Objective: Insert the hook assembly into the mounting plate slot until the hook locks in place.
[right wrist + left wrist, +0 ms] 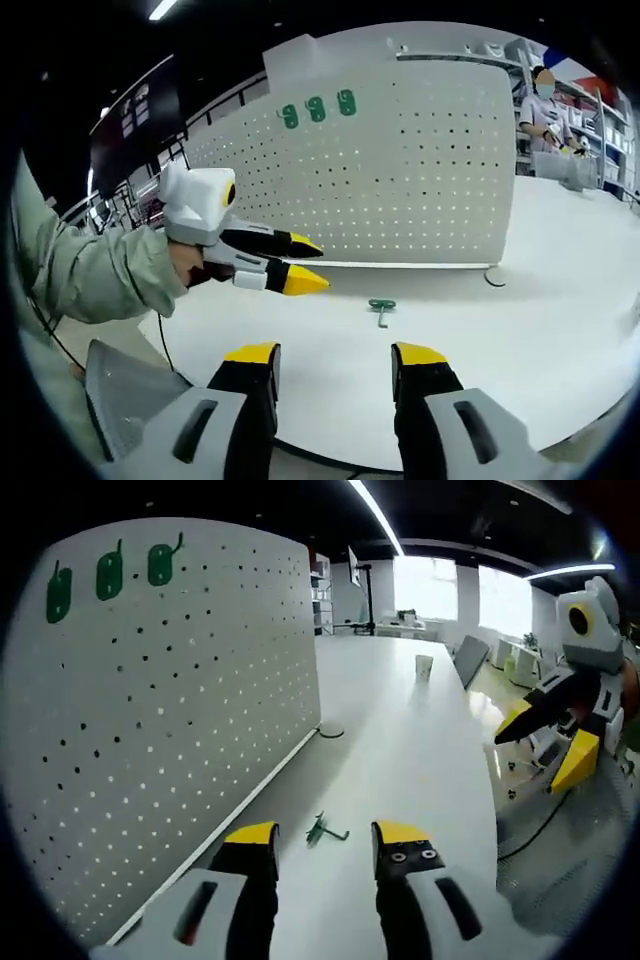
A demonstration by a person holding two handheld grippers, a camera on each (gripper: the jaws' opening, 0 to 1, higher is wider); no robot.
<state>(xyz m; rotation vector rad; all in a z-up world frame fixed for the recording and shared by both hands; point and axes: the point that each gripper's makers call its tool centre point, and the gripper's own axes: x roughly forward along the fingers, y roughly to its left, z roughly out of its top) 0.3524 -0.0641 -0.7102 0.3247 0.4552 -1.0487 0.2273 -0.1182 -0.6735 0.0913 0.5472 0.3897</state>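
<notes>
A small green hook lies flat on the white table, just beyond my left gripper, whose yellow-tipped jaws stand open on either side of it with nothing held. In the right gripper view the same hook lies past my right gripper, which is also open and empty. The white pegboard stands upright along the table, with three green hooks hung near its top. The pegboard and its hooks also face the right gripper view. The right gripper enters the left gripper view at right, and the left gripper enters the right gripper view at left.
The white table stretches far back, with a paper cup on it and a round cable port by the pegboard's foot. A chair stands beside the table. A person stands at shelves in the background. A sleeve holds the left gripper.
</notes>
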